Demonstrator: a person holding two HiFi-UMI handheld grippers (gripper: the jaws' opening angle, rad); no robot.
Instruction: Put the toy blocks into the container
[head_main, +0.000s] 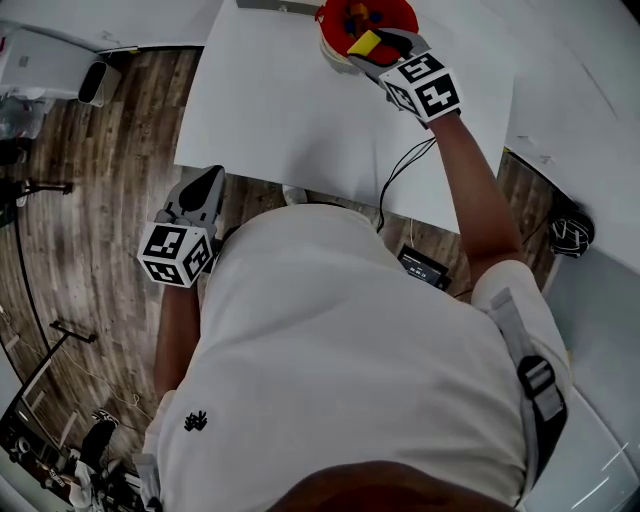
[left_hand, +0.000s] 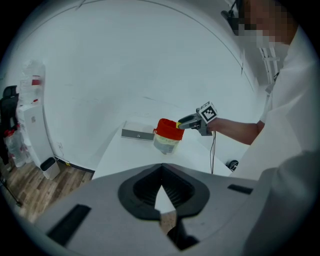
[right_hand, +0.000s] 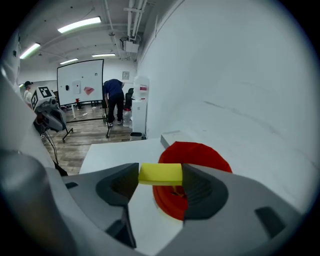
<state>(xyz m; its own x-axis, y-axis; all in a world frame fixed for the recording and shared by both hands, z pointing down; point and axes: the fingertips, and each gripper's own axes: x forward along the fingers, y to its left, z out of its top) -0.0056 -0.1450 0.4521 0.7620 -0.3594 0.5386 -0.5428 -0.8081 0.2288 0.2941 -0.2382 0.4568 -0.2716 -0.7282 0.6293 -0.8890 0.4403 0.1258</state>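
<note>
A red-rimmed container (head_main: 366, 22) stands at the far side of the white table (head_main: 280, 110), with coloured toy blocks inside. It also shows in the left gripper view, the container (left_hand: 167, 134), and in the right gripper view, the container (right_hand: 196, 159). My right gripper (head_main: 372, 46) is shut on a yellow block (right_hand: 160, 173) and hovers at the container's rim. The yellow block (head_main: 363, 44) sits just over the near edge of the opening. My left gripper (head_main: 205, 188) hangs off the table's near edge over the floor, jaws shut and empty (left_hand: 162, 207).
A grey flat box (left_hand: 138, 134) lies behind the container on the table. A black cable (head_main: 400, 170) trails off the near table edge. A person (right_hand: 114, 100), a whiteboard and a stand are on the wooden floor beyond.
</note>
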